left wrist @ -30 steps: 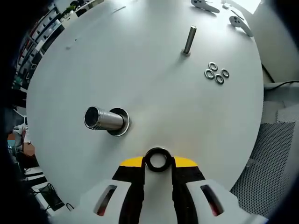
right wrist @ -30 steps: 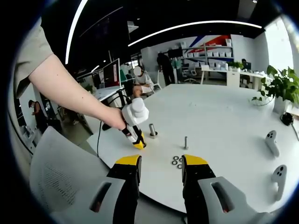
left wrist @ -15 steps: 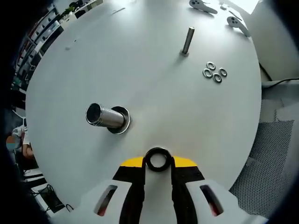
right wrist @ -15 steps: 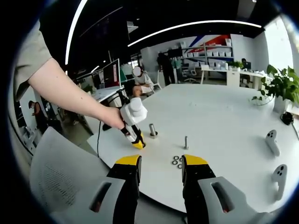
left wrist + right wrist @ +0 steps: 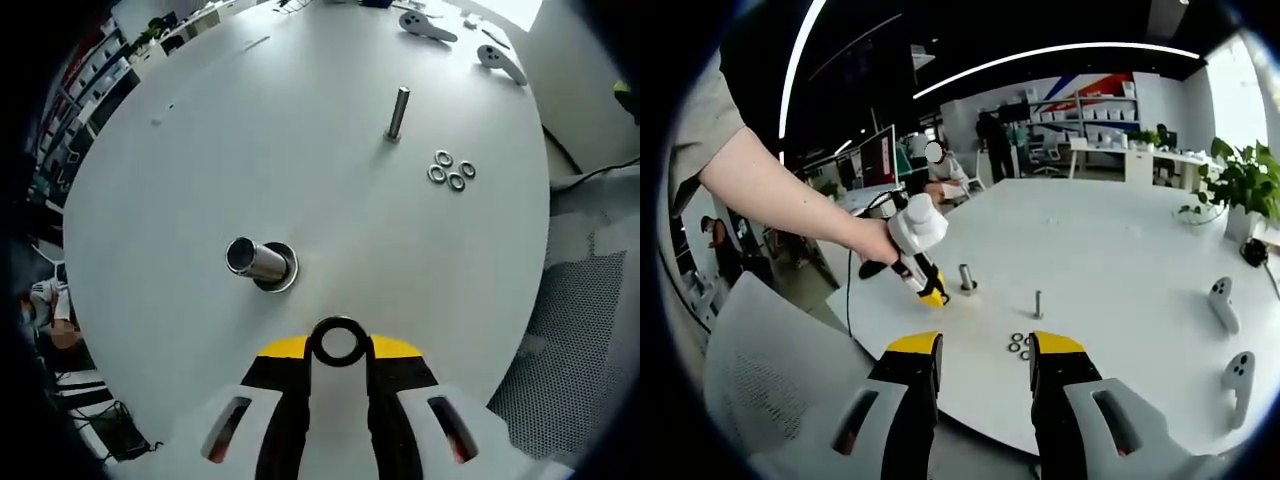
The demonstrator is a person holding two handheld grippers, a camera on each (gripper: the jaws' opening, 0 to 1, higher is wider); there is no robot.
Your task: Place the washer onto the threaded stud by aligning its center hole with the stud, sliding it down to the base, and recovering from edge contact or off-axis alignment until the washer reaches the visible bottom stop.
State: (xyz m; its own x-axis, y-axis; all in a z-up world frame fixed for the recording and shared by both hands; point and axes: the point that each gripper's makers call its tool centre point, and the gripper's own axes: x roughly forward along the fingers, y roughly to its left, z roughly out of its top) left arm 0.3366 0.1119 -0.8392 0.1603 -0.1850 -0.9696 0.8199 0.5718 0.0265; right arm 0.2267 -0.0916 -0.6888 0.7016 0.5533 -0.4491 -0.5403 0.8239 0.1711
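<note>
My left gripper (image 5: 338,345) is shut on a dark metal washer (image 5: 338,341), held above the white table near its front edge. A thick threaded stud (image 5: 256,261) stands on a round base washer up and to the left of the held washer, apart from it. A thinner stud (image 5: 397,112) rises farther back. In the right gripper view, my right gripper (image 5: 983,360) stands open with nothing between its jaws, back from the table. There the left gripper (image 5: 930,292) hovers just left of the thick stud (image 5: 966,279).
Several loose washers (image 5: 448,170) lie right of the thin stud, also seen as loose washers (image 5: 1018,345). Two white controllers (image 5: 455,40) lie at the table's far side. A mesh chair (image 5: 585,310) sits to the right. A potted plant (image 5: 1238,190) and people stand beyond.
The left gripper has lifted and pulled back with the washer; the thick stud now looks smaller and sits closer to the view's middle. The right gripper has not moved.
</note>
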